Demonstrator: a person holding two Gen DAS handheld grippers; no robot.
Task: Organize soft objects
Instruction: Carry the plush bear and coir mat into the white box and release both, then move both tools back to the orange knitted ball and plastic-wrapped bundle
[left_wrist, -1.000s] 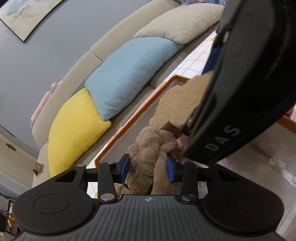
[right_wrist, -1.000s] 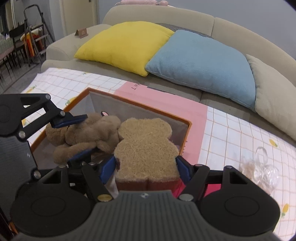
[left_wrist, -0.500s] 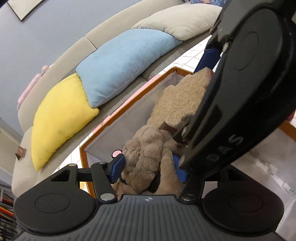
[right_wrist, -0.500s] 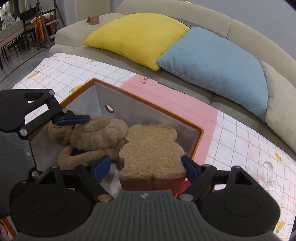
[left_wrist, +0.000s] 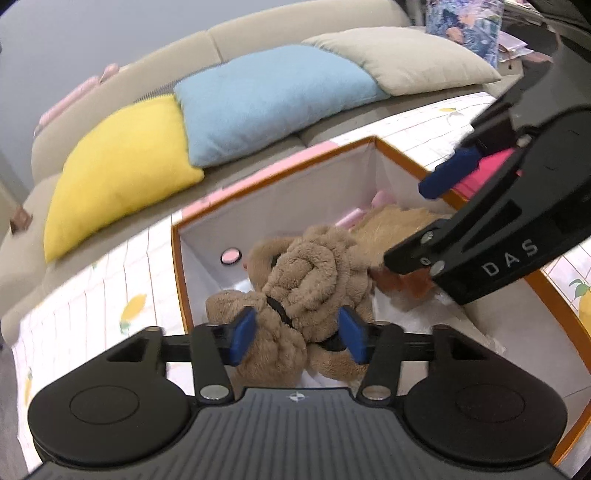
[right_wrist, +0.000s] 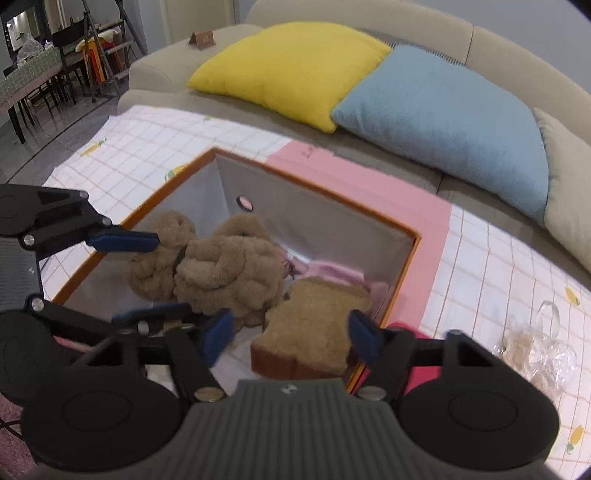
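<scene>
A fluffy brown plush toy lies in the orange-rimmed box. My left gripper straddles its near end with jaws closing; the pads brush the fluff without squeezing it. Beside the plush, a tan bear-shaped sponge leans against the near box wall. My right gripper hovers over it, jaws closing. Its right pad is at the sponge's edge and the left pad stands clear. A pink soft item lies behind the sponge.
The box sits on a lemon-print checked cloth, partly over a pink sheet. A sofa behind carries a yellow cushion, a blue cushion and a beige cushion. Crumpled clear plastic lies right of the box.
Both grippers let go of their toys. The sponge sank into the box. My left gripper drew back from the plush and rolled level. Both jaws widened, then narrowed again.
</scene>
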